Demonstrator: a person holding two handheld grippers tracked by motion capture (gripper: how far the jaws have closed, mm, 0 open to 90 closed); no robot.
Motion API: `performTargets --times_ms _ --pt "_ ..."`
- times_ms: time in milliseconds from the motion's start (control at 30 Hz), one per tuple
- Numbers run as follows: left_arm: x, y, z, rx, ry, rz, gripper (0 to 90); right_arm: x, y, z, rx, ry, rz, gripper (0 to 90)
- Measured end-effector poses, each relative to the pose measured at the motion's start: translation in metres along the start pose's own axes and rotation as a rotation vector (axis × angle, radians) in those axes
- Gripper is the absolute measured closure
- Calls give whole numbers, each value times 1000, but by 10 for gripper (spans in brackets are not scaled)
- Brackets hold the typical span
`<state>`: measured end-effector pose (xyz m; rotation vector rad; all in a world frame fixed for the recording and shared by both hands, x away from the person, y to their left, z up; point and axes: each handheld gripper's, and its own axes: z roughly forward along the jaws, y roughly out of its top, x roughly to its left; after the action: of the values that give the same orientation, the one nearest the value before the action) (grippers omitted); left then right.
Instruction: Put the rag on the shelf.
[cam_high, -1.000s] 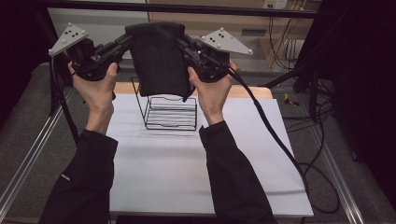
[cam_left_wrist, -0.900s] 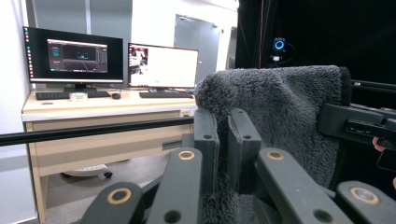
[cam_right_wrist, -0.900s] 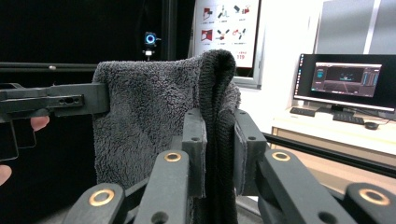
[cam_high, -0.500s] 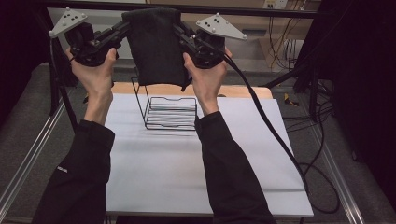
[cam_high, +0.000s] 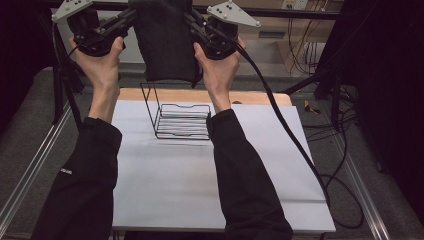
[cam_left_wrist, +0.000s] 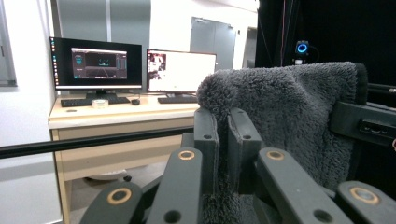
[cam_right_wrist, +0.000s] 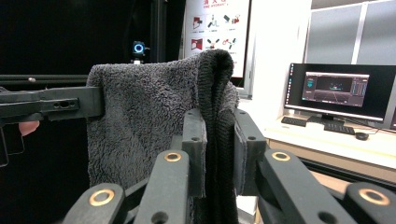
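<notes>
High view: the dark grey towel (cam_high: 165, 42) hangs high above the wire rack (cam_high: 180, 120) at the far end of the bench (cam_high: 170, 190). Left gripper (cam_left_wrist: 223, 140) view: fingers pinch one top corner. Right gripper (cam_right_wrist: 218, 140) view: fingers pinch the other.

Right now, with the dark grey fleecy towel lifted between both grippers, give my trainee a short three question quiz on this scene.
1. True or false: the dark grey fleecy towel rests on the white table.
2. What stands on the table below the towel? A) a black wire rack B) a blue plastic bin C) a glass jar
3. Fill in: the left gripper and the right gripper each clamp an upper ____ of the towel.

Key:
1. False; it hangs in the air, stretched between the grippers.
2. A, the black wire rack.
3. Corner.
</notes>
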<state>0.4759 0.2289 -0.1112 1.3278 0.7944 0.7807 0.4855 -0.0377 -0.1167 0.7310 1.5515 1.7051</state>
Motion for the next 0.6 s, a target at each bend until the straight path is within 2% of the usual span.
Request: performTargets --times_ms 100,233,400,533,600 --pt "3 -2 5 3 9 10 832 -3 -1 6 6 -1 -1 784" --pt "10 -6 13 7 6 -16 833 -8 -4 14 17 -3 -14 784" --pt "16 -15 22 14 0 -13 833 -13 -9 20 38 -8 -25 784" --pt "20 -24 25 25 -7 -30 833 -15 -14 22 57 -7 -28 783" --pt "21 -27 26 36 -7 -25 833 -15 -18 23 69 -10 -26 783"
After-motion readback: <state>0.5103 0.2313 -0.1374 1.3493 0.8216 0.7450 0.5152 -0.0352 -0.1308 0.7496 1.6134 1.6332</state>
